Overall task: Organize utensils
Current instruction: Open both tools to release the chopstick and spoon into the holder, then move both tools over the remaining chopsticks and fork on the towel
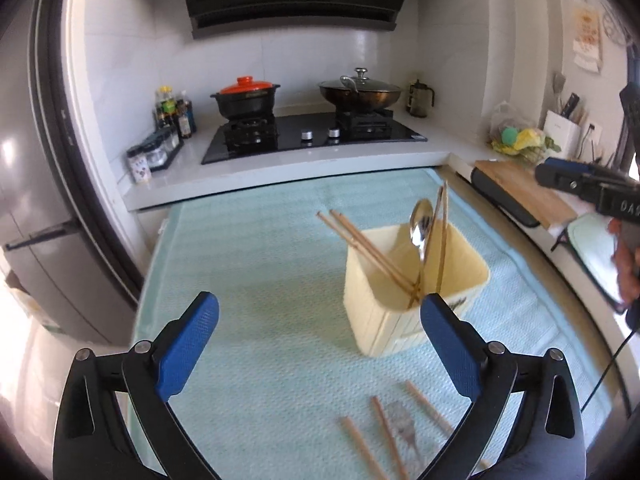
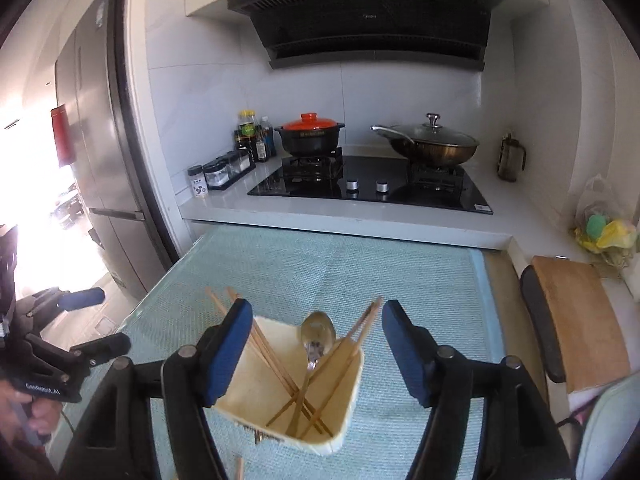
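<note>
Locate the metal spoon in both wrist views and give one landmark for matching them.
Left wrist view: the spoon stands in the cream holder, right of centre, bowl up, beyond the right finger of the open left tongs.
Right wrist view: the spoon is at lower centre, inside the same holder, between the fingers of the open right tongs.
Shared landmark: the orange-lidded pot on the stove.

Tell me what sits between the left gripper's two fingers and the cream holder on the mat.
Left wrist view: only bare mat lies between the open left gripper and the cream holder, which touches the right fingertip's image edge.
</note>
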